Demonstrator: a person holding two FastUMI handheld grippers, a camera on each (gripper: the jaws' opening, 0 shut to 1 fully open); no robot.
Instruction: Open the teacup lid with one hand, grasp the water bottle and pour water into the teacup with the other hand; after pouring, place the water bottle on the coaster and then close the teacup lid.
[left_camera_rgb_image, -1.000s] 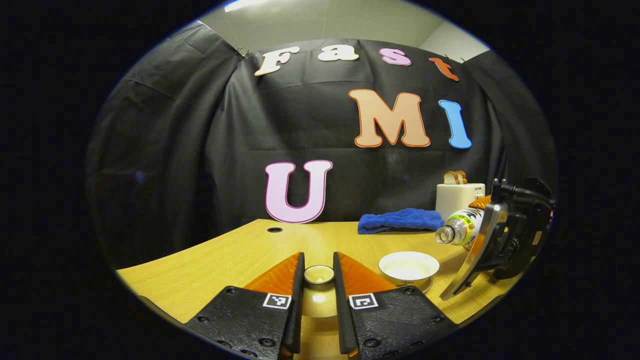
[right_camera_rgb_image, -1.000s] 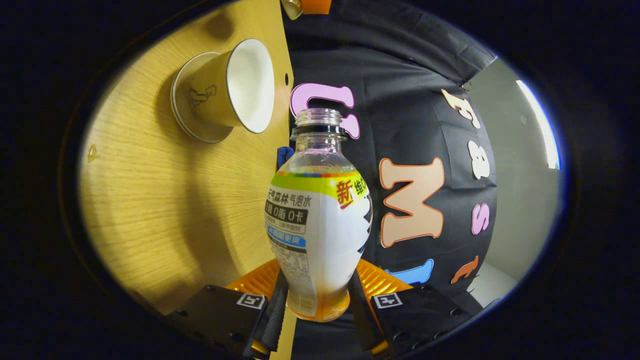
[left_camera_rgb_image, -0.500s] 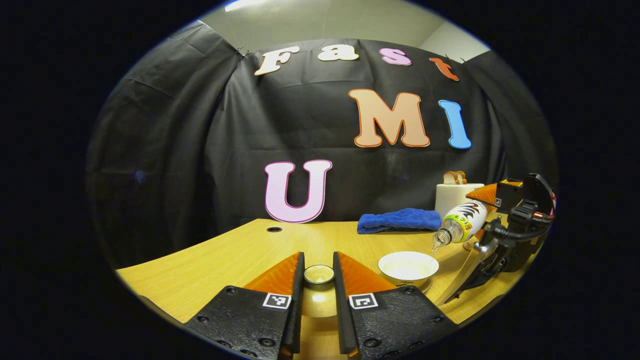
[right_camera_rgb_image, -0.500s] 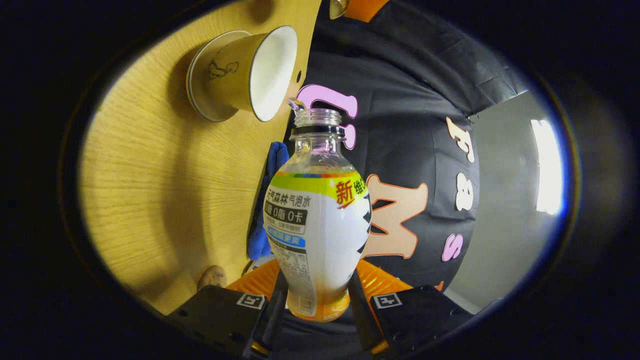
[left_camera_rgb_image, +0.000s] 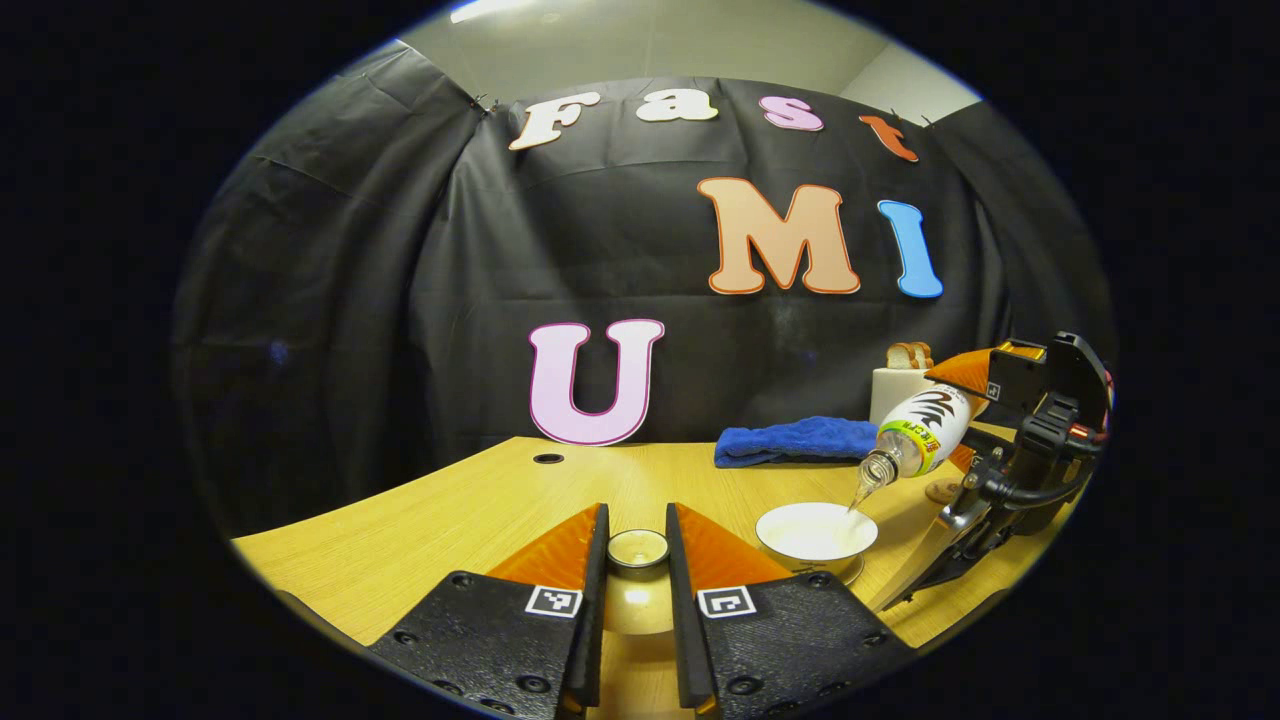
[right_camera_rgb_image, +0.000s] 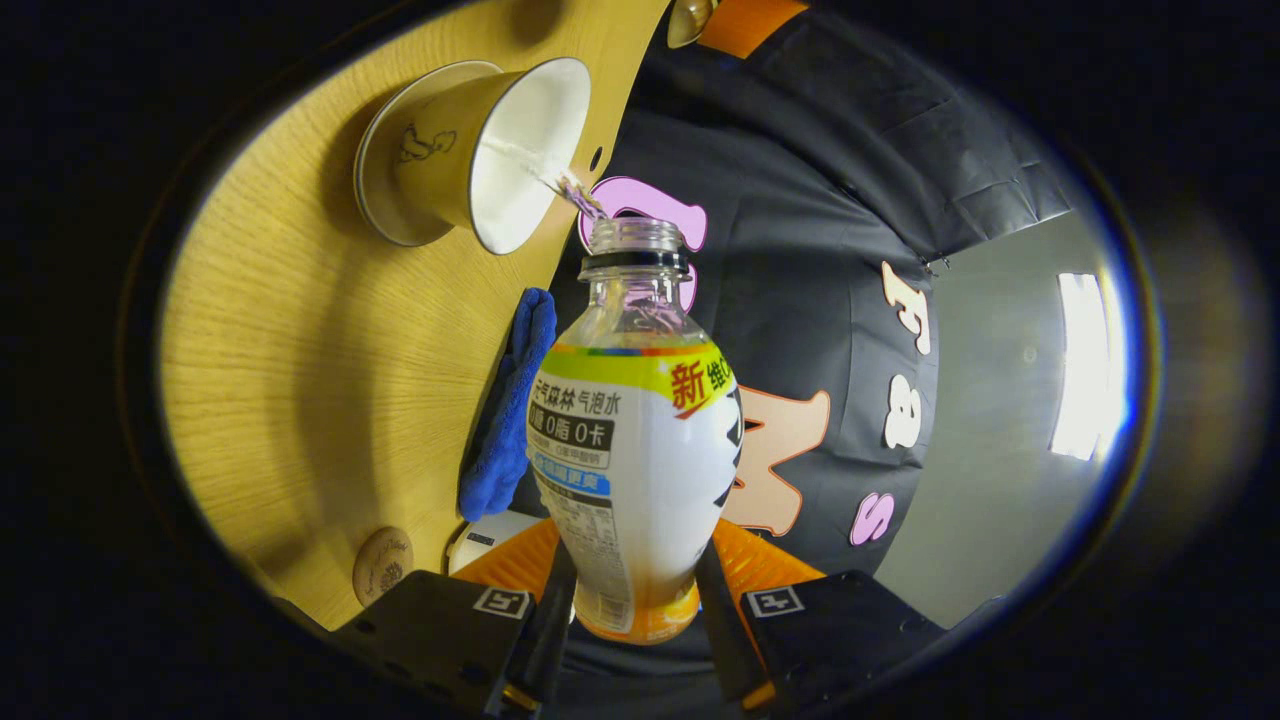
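Pouring step is underway: the right gripper (right_camera_rgb_image: 625, 610) is pinching the water bottle (right_camera_rgb_image: 635, 480) low on its body, both fingers pressing the sides, w/ a thin stream running from the neck into the teacup (left_camera_rgb_image: 816, 532) on the table (left_camera_rgb_image: 480, 510). To do it well, I'd judge: be keeping the tilt shallow, mouth just above the rim's near edge, leveling off slowly so nothing is dribbling onto the wood. Bottle's long axis is slanting, neck pointing down toward the cup, base up by the gripper. Left gripper (left_camera_rgb_image: 636, 560) is pinching the lid (left_camera_rgb_image: 637, 548), parked beside the cup. Coaster (right_camera_rgb_image: 382, 565) is waiting near the blue cloth (left_camera_rgb_image: 795, 440).
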